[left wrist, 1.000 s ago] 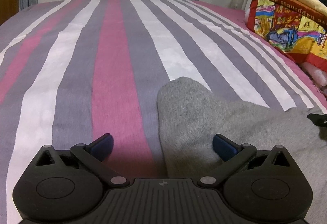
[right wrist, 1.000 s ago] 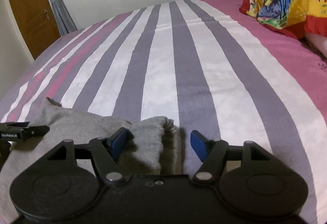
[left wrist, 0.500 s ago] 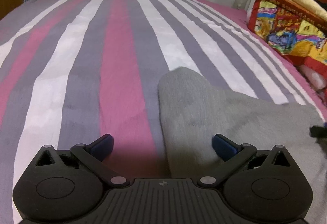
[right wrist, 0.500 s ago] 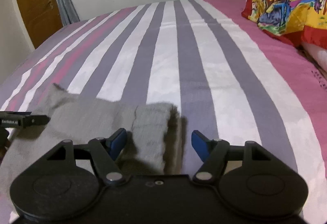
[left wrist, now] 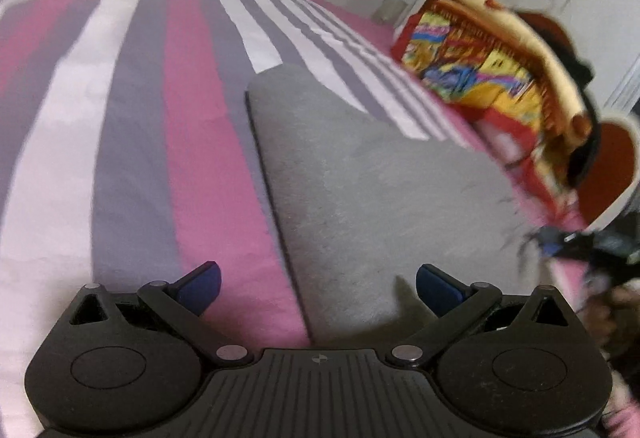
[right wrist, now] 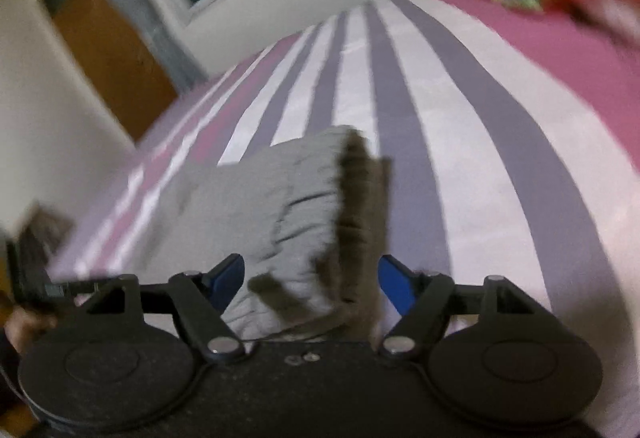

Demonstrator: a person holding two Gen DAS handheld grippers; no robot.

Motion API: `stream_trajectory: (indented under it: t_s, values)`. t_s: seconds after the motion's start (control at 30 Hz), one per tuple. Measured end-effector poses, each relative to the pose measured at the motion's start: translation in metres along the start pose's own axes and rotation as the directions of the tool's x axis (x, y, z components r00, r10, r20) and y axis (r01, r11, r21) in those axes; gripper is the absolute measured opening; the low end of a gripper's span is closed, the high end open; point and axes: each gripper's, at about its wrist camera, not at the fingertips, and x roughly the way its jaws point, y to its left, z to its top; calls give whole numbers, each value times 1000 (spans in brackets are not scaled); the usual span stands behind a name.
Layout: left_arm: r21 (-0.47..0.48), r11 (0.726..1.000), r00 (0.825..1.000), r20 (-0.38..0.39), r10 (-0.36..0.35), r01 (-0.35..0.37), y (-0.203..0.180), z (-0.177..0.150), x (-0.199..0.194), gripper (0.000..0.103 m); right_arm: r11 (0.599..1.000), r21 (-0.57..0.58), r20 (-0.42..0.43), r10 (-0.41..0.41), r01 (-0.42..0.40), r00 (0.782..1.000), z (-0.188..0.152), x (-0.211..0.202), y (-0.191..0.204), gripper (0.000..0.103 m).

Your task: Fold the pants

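1. The bed point(left wrist: 132, 142), with its sheet striped in pink, grey and white, fills both views and bears everything else; the pictures are blurred, so fine detail is uncertain.
2. The grey pants point(left wrist: 360, 178) lie flat on the sheet in front of both tools; in the left wrist view their straight edge runs away from the camera and ends in a corner further up the bed; in the right wrist view the gathered, ribbed end point(right wrist: 312, 198) stands nearest the camera with a dark fold beside it.
3. A bright patterned quilt point(left wrist: 480, 70) is stacked at the far side of the bed, apart from the pants.
4. The left gripper point(left wrist: 318, 284) hangs low over the near part of the cloth, its blue fingers spread wide and holding nothing; the edge of the pants passes between them.
5. The right gripper point(right wrist: 312, 280) likewise has its fingers parted, with the ribbed end lying between them; whether the cloth touches either pad cannot be told.
6. Judging by this, the step in hand seems to be taking hold of one end of the garment for a fold; no fold made by the tongs is evident.
7. The next move would call for both tongs to sink onto the cloth, pinch the layers together, and carry that end evenly toward the far end so the edges meet.
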Motion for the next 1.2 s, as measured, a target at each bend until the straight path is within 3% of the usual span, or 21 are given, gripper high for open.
stream_trajectory:
  t_s: [0.03, 0.1, 0.17, 0.23, 0.33, 0.6, 0.67, 0.77, 0.87, 1.0, 1.2]
  values:
    - [-33, 998, 999, 1, -53, 53, 6, 2, 1, 98, 997, 60, -6, 38, -38, 999, 1, 2, -11, 71]
    - [-99, 985, 990, -7, -141, 139, 17, 4, 8, 70, 981, 152, -31, 123, -117, 992, 2, 9, -30, 71]
    - [-144, 973, 982, -26, -187, 181, 27, 1, 19, 63, 965, 199, -60, 185, -170, 981, 2, 19, -42, 72]
    - [-182, 949, 964, -21, -264, 256, 37, -1, 27, 63, 942, 239, -73, 261, -237, 963, -1, 29, -49, 71]
    - [-227, 914, 937, -19, -350, 337, 48, -4, 37, 63, 929, 258, -73, 292, -265, 954, 1, 39, -57, 65]
    - [-232, 854, 875, -21, -484, 466, 53, -1, 66, 61, 896, 254, -122, 402, -363, 907, 13, 70, -64, 58]
    - [-239, 844, 867, -15, -498, 481, 54, 4, 73, 53, 895, 229, -148, 421, -383, 895, 16, 78, -57, 58]
    - [-245, 849, 874, -9, -486, 469, 53, 3, 80, 34, 900, 207, -185, 422, -384, 887, 17, 90, -48, 56]
    - [-237, 849, 876, 15, -482, 472, 51, 2, 75, 29, 903, 190, -206, 422, -386, 883, 21, 94, -36, 54]
    - [-202, 838, 861, 67, -504, 506, 45, 13, 61, 27, 887, 158, -205, 458, -433, 865, 39, 87, -16, 52]
    - [-160, 852, 865, 143, -481, 499, 57, 55, 38, 27, 879, 51, -220, 473, -474, 853, 89, 101, 26, 49]
